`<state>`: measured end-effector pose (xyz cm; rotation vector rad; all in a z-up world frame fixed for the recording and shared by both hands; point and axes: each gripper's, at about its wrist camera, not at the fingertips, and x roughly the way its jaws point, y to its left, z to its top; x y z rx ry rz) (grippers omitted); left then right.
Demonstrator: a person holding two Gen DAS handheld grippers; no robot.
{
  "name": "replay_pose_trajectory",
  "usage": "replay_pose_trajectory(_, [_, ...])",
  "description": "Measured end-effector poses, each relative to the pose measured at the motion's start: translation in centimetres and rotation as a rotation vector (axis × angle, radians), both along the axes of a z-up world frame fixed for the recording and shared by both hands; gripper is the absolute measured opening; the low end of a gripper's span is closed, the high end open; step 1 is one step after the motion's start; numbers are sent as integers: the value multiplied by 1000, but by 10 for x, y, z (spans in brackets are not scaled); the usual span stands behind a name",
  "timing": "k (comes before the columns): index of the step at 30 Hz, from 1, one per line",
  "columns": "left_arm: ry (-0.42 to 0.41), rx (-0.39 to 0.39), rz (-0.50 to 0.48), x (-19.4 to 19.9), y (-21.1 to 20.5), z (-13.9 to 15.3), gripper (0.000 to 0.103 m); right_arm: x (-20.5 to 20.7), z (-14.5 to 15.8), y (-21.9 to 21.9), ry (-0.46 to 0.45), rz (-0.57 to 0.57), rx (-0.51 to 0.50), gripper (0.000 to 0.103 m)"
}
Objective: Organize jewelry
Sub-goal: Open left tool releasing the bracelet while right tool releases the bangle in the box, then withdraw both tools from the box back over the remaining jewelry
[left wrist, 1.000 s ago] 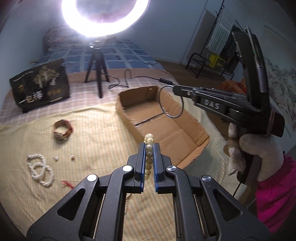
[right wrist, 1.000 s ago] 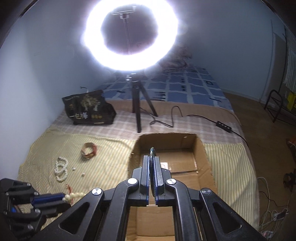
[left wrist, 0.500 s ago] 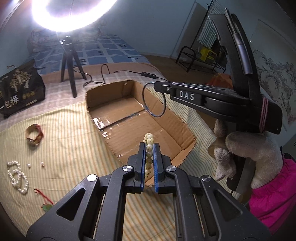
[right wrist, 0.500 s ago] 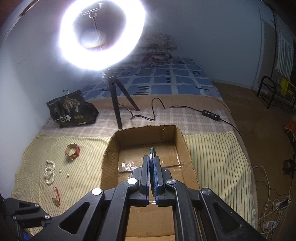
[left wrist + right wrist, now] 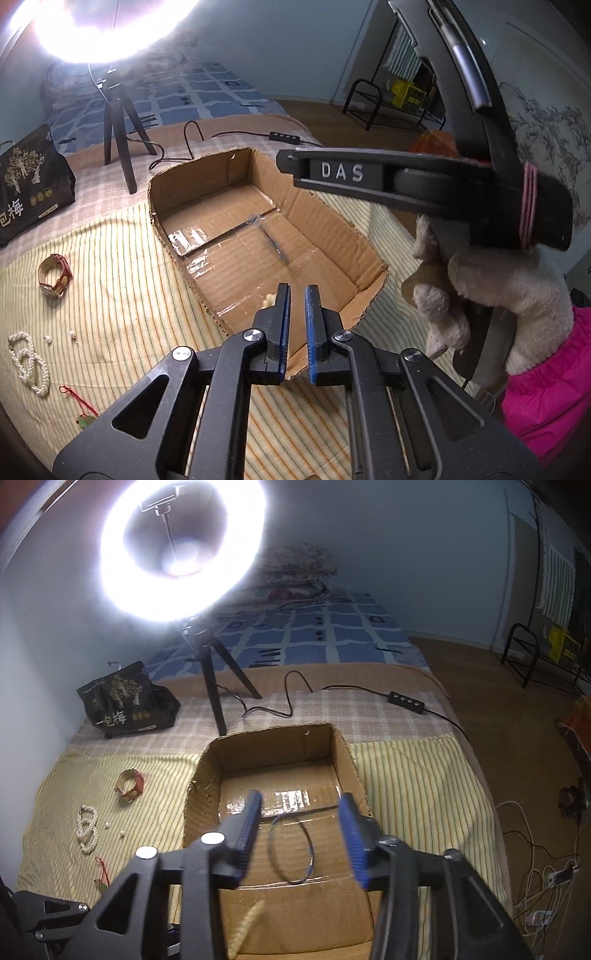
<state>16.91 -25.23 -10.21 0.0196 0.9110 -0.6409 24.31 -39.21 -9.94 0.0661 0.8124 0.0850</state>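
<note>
An open cardboard box (image 5: 321, 206) (image 5: 273, 746) lies on the striped cloth. My left gripper (image 5: 296, 291) hangs over its near corner. Its jaws are opening, a narrow gap apart, with nothing between the pads. A few pale beads of the bead bracelet (image 5: 269, 298) show just left of its finger; in the right wrist view the bracelet (image 5: 247, 919) is a blurred pale streak over the box's near end. My right gripper (image 5: 301, 805) is over the box with its jaws opening wide and nothing between them. The thin dark bangle (image 5: 291, 849) lies on the box floor below them.
Left of the box on the cloth lie a red-strapped watch (image 5: 55, 275) (image 5: 130, 783), a pearl necklace (image 5: 29, 358) (image 5: 87, 829), loose pearls (image 5: 47, 338) and a red cord (image 5: 83, 406). Behind stand a ring-light tripod (image 5: 214, 679), its cable (image 5: 404, 698) and a black bag (image 5: 29, 184).
Both grippers moved over the box. The left one let go of the bead bracelet. The right one opened and the bangle dropped into the box.
</note>
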Motion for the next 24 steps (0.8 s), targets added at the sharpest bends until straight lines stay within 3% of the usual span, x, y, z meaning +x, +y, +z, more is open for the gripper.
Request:
replay_pose_trajectory(1, [6, 2, 3, 0, 1, -1, 17, -1, 0, -1, -3, -13, -3, 64])
replay_pose_trajectory(2, [7, 0, 7, 0, 3, -1, 32, -1, 1, -2, -5, -18, -5, 66])
replay_pose_trajectory(3, [1, -1, 15, 0, 5, -1, 41, -1, 1, -3, -4, -24, -9, 66])
replay_pose_trajectory(12, [-7, -14, 53, -1, 22, 7, 41, -4, 3, -6, -2, -57, -20, 78])
replay_pose_trajectory(19, [-21, 10, 71, -2, 36, 10, 41, -10, 9, 0, -13, -76, -47, 99])
replay_pose_trajectory(20, [-23, 14, 73, -2, 38, 10, 43, -10, 10, 0, -14, -77, -52, 101])
replay_pose_trajectory(23, [-37, 26, 93, -3, 48, 11, 65, -14, 13, 6, -23, -74, -74, 101])
replay_pose_trajectory(24, [-45, 28, 104, -4, 52, 12, 68, -15, 13, 6, -25, -73, -76, 101])
